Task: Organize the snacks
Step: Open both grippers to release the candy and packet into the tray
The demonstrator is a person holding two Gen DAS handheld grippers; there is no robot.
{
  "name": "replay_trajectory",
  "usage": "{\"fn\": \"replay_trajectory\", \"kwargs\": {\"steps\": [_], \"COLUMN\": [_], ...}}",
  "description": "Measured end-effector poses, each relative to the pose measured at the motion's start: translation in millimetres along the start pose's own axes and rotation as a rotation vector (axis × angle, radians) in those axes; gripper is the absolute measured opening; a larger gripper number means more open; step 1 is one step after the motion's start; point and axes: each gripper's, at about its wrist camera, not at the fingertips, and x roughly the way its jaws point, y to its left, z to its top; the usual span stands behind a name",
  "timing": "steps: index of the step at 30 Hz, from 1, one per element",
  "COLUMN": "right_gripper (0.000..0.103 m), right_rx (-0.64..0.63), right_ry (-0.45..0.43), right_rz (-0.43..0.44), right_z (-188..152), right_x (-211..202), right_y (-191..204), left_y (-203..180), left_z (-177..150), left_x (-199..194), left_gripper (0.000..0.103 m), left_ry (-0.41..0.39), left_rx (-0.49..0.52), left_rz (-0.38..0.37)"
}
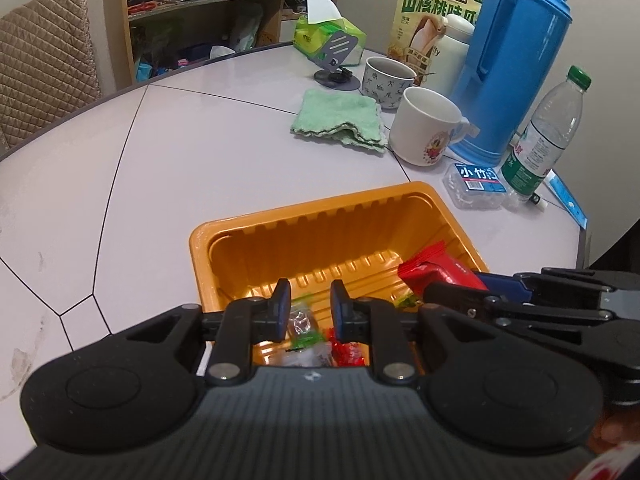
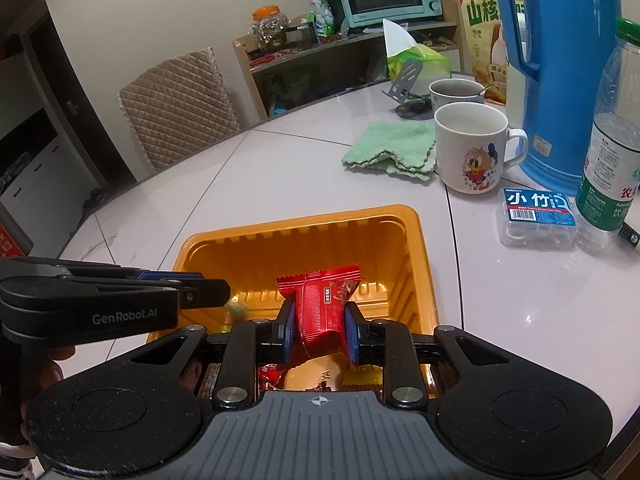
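Observation:
An orange plastic tray [image 1: 320, 216] [image 2: 304, 226] sits on the white table in front of both grippers. Small wrapped candies [image 1: 308, 332] lie in its near end. My left gripper [image 1: 308, 304] hangs over the tray's near edge, jaws open and empty, above a clear candy. My right gripper [image 2: 318, 320] is shut on a red snack packet [image 2: 320, 300] and holds it over the tray. The red packet [image 1: 432, 272] also shows in the left wrist view at the tray's right side. More wrapped snacks [image 2: 320, 376] lie under the right gripper.
Behind the tray on the right are a green cloth [image 1: 340, 120], two mugs [image 1: 424, 128], a blue thermos [image 1: 516, 60], a water bottle [image 1: 548, 132], a small clear box [image 1: 476, 184] and a tissue pack [image 1: 328, 36]. A padded chair [image 2: 176, 108] and shelf stand beyond the table.

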Motion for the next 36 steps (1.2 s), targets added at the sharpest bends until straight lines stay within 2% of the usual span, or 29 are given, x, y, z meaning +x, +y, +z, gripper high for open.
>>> {"fn": "replay_trajectory", "kwargs": {"steps": [15,17,21,24,27,29,30,34,36], "right_gripper": [0.026,0.026,0.027,0.029,0.041,0.055,0.057,0.078,0.082], "right_rx": [0.004,0.006,0.004,0.004,-0.008,-0.017,-0.023,-0.050,-0.048], "right_ry": [-0.005,-0.030,-0.074,-0.088,-0.079,-0.076,-0.076,-0.048,-0.040], "right_rz": [0.018,0.028,0.041,0.057,0.066,0.067,0.070,0.080,0.093], "right_z": [0.4,2.3,8.4,10.4,6.6,0.9,-2.5,-15.9,-22.9], "right_x": [2.4,1.7,0.1,-4.5,-13.0,-20.9,-25.9,-44.9,-54.5], "right_y": [0.8,2.3,5.9,6.5,7.4,8.3,9.1,13.9,15.6], "left_y": [9.5,11.0,12.5,10.9,6.6,2.8,1.4,-5.1,-7.8], "left_z": [-13.9,-15.0,-19.7,-26.6,-35.6,-43.7,-47.6,-67.7,-78.8], "left_x": [-27.9,-34.4,-48.6,-61.5,-76.4,-87.1,-91.9,-114.0,-125.9], "left_gripper": [0.027,0.034,0.037,0.046,0.048,0.049,0.050,0.059,0.064], "left_ry": [-0.005,-0.014,-0.025,-0.038,-0.051,-0.057,-0.059,-0.057,-0.057], "left_rx": [-0.047,-0.061,-0.081,-0.090,-0.083,-0.081,-0.082,-0.092,-0.099], "left_rz": [0.020,0.028,0.053,0.073,0.095,0.105,0.109,0.131,0.147]}}
